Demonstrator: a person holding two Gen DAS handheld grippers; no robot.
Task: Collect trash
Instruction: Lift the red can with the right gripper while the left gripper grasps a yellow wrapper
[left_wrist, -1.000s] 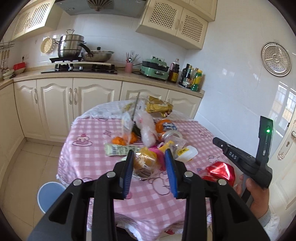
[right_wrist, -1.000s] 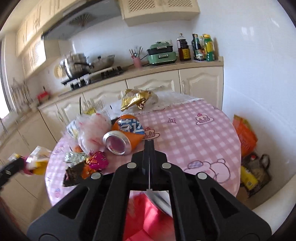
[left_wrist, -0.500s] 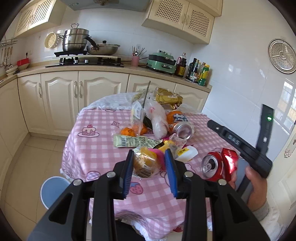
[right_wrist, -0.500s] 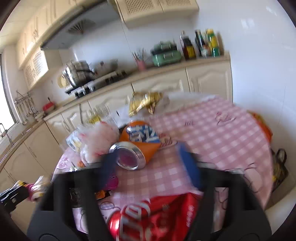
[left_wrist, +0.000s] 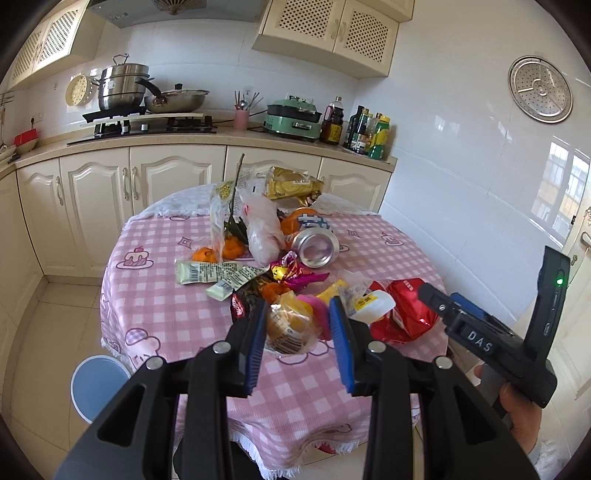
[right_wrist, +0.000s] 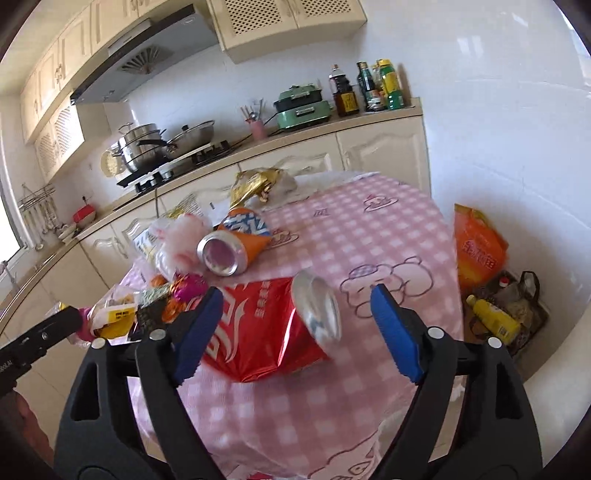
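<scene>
Gaping wide now, the right gripper (right_wrist: 297, 330) has released the red can (right_wrist: 273, 328) — it lies on the table (right_wrist: 369, 236); left gripper (left_wrist: 297, 341) still clamps a wrapper (left_wrist: 291, 326).

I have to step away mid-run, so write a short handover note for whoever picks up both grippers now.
Left gripper: shut on a clear bag of wrappers.
Right gripper: open, crushed red can lying between its fingers, not gripped.
Pile on the pink-checked table: orange can, gold bag, wrappers.
Blue bin on the floor left of the table.
Nothing visibly binned; all remains.
</scene>
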